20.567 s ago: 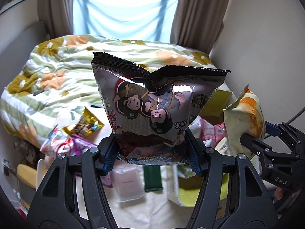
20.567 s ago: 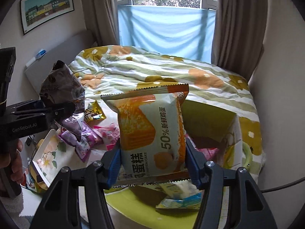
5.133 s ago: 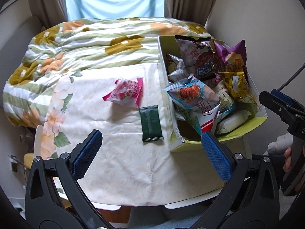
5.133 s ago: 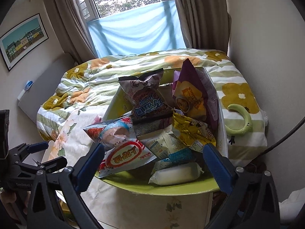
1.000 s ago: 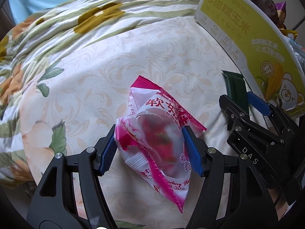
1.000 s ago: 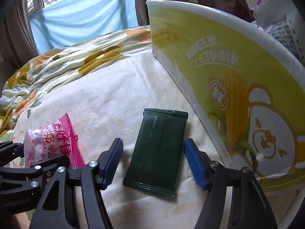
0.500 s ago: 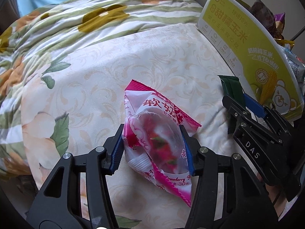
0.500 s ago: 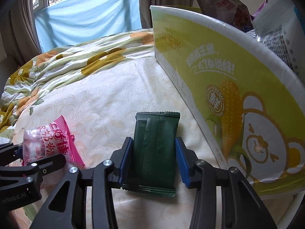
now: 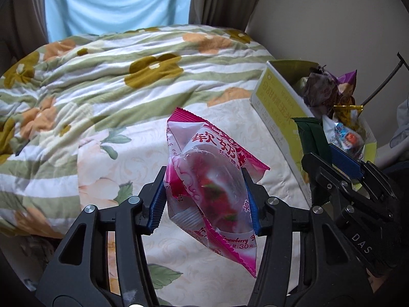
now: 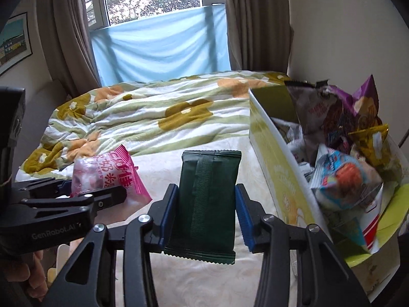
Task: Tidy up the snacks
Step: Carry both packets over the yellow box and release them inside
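My left gripper [image 9: 204, 199] is shut on a pink strawberry snack packet [image 9: 209, 179] and holds it up above the cream floral tablecloth [image 9: 143, 153]. My right gripper [image 10: 205, 217] is shut on a dark green snack packet [image 10: 208, 202] and holds it upright above the cloth. The green packet also shows in the left wrist view [image 9: 310, 135], next to the yellow-green cardboard box [image 10: 278, 168]. The pink packet also shows in the right wrist view [image 10: 112, 174]. The box [image 9: 278, 110] stands on the right and holds several snack bags [image 10: 342, 176].
A bed with a green-striped floral blanket [image 10: 158, 112] lies behind the table. A window with a blue cloth [image 10: 163, 43] and brown curtains is beyond it. A wall [image 10: 345, 30] stands right behind the box.
Both grippers have lifted their packets off the tablecloth and tilted up toward the room. The green packet now hangs beside the box's near wall.
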{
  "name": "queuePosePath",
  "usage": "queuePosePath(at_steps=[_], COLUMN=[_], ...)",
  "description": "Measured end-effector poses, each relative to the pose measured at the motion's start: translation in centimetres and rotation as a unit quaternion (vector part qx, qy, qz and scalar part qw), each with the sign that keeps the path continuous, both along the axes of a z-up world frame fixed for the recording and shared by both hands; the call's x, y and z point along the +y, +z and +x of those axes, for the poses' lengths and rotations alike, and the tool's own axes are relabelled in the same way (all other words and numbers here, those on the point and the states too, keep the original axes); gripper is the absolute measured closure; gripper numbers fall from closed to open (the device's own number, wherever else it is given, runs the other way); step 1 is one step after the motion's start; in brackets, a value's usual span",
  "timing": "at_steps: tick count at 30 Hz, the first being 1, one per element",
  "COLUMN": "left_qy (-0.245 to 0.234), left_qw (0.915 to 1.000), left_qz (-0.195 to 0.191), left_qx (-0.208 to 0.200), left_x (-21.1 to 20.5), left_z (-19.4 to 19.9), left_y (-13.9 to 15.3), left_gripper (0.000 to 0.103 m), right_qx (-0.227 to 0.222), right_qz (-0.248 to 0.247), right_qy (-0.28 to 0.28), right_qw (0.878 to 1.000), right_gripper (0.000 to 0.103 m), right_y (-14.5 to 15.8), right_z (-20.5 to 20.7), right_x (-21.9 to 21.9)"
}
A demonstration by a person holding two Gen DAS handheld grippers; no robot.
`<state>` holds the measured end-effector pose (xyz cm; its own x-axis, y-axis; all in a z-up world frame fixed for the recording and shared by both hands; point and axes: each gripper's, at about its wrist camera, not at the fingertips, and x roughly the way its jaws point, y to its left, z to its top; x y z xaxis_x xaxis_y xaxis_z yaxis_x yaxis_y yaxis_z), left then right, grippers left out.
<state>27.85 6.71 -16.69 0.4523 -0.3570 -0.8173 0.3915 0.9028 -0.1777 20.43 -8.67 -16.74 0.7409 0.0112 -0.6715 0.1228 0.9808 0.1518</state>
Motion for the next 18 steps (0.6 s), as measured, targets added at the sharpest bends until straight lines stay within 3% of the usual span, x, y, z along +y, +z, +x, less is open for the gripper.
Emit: queuePosePath(at_steps=[3, 11, 18], left_qy=[0.008, 0.018, 0.011], left_qw=[0.9996, 0.9978, 0.9976], left_qz=[-0.005, -0.054, -0.055], left_qx=[-0.025, -0.034, -0.039], left_x=[-1.3, -9.9, -21.0], left_z=[-1.0, -4.3, -6.3], left_y=[2.9, 8.0, 8.7], left_gripper=[0.054, 0.054, 0.054], right_qx=[-0.016, -0.028, -0.023], right_qz=[0.021, -0.003, -0.009], right_qy=[0.012, 0.033, 0.042], right_qw=[1.000, 0.999, 0.999], right_gripper=[0.062, 0.062, 0.062], right_y=[2.7, 7.8, 9.0], right_z=[-1.2, -4.8, -6.7], right_x=[-2.1, -11.0, -20.5])
